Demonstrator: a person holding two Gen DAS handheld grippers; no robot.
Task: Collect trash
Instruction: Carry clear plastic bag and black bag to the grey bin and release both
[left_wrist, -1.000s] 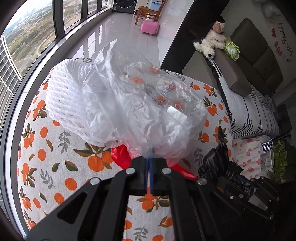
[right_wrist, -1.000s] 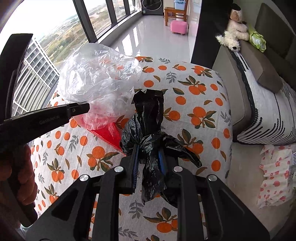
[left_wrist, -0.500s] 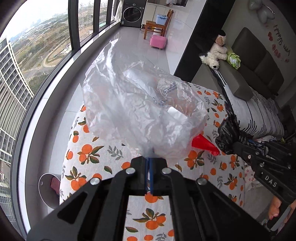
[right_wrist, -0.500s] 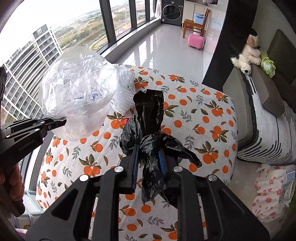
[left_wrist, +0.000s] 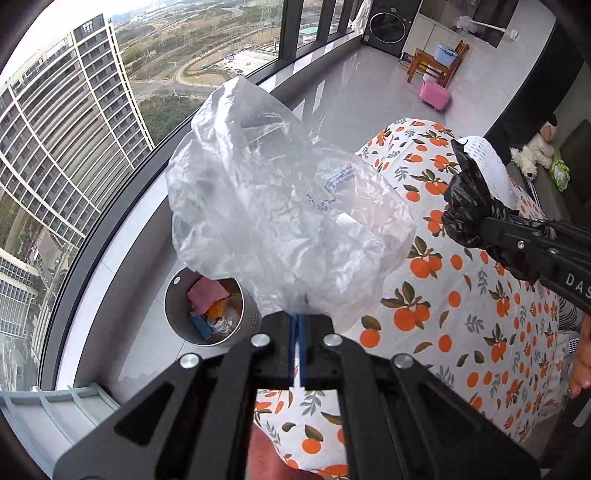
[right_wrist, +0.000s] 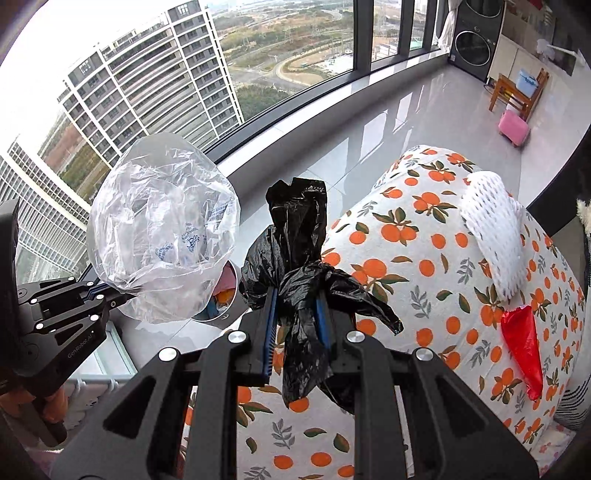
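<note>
Above the bin (left_wrist: 207, 310), clear bag (left_wrist: 280, 221) pinched between left gripper (left_wrist: 297, 328) fingers (left_wrist: 293, 332)

A desk (right_wrist: 424, 236) draped in an orange-print cloth fills the lower right of the right wrist frame. On it lie a white foam net sleeve (right_wrist: 493, 236) at right and, just below it, a red plastic scrap (right_wrist: 524, 347). On the grey floor (left_wrist: 343, 92), lower left of the left wrist frame, stands a metal bin (left_wrist: 177, 295).
</note>
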